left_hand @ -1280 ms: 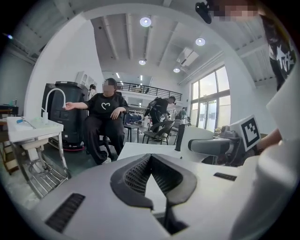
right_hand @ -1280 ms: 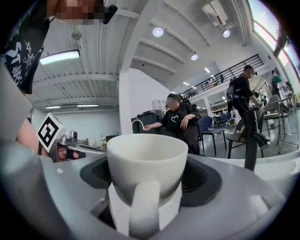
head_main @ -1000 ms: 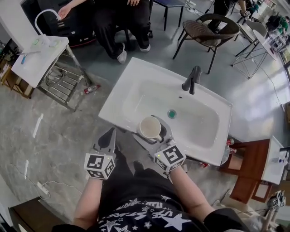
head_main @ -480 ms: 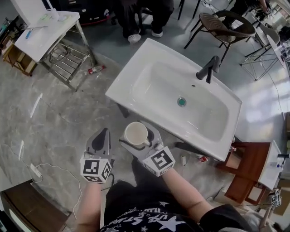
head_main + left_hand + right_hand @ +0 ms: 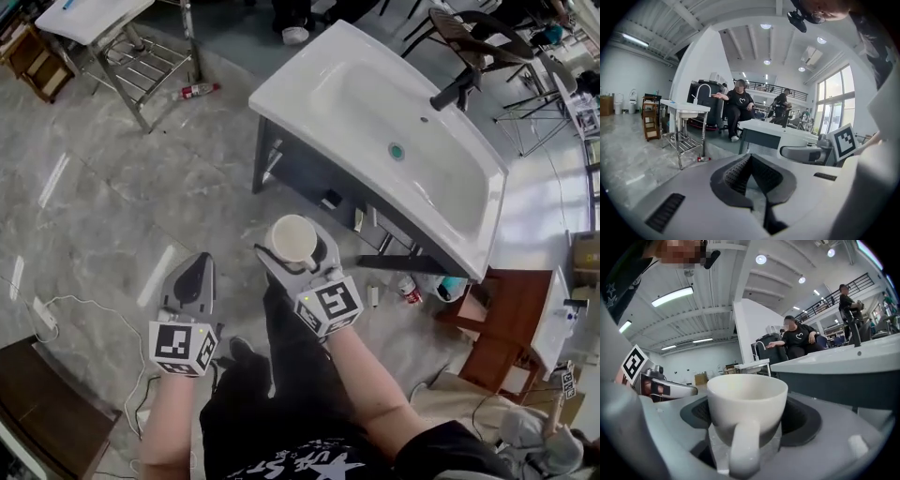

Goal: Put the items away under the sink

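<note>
Left gripper (image 5: 191, 279): jaws together, empty, off to the side, farther from the sink (image 5: 309, 67). Right gripper (image 5: 302, 246): jaws clamped on cup (image 5: 292, 238), upright, just short of the sink front, with the opening (image 5: 311, 176) underneath straight ahead. Only the right gripper view shows the handle pointing away from the sink. Only the head view shows the opening.

In the head view the cup (image 5: 292, 238) covered the jaw tips of the right gripper (image 5: 298, 251), and in the right gripper view its base was hidden between the jaws. Under the sink (image 5: 300, 84), in shadow, the small things (image 5: 330, 199) and the bottles (image 5: 405, 287) on the floor nearby were too small to identify. The steel stand (image 5: 141, 66) at upper left was cut off by the edge.
</note>
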The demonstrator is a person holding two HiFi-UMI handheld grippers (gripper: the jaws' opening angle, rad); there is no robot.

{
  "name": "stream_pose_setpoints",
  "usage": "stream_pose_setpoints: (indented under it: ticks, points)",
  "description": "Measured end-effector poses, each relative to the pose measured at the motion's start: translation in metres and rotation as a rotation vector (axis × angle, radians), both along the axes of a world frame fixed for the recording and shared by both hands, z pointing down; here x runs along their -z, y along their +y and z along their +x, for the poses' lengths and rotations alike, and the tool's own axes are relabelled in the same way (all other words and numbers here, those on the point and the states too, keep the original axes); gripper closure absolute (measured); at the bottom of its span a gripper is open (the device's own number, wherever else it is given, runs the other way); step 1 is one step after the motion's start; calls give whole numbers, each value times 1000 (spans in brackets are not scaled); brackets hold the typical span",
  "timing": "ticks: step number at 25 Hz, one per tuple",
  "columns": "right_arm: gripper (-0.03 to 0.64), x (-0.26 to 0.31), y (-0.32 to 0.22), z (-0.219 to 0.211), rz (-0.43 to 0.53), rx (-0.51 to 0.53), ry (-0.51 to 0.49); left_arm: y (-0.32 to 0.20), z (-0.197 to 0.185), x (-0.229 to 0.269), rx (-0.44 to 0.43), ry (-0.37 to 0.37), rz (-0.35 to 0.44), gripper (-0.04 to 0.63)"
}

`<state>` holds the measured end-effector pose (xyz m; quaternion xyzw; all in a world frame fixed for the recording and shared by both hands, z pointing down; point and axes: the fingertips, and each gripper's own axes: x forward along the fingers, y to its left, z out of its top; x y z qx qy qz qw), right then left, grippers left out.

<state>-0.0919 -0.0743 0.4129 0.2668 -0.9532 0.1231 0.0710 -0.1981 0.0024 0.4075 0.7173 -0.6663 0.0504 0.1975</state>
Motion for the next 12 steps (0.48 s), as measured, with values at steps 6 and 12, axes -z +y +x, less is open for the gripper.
stream_pose_setpoints:
  ticks: [6,12]
  points:
    - [222,-48,38,30,-22,-98,73,47,10,-35,-38,30,-20,586]
    - [222,-99,21,45,-29,-185,146,22,17,-73,-76,13,-6,586]
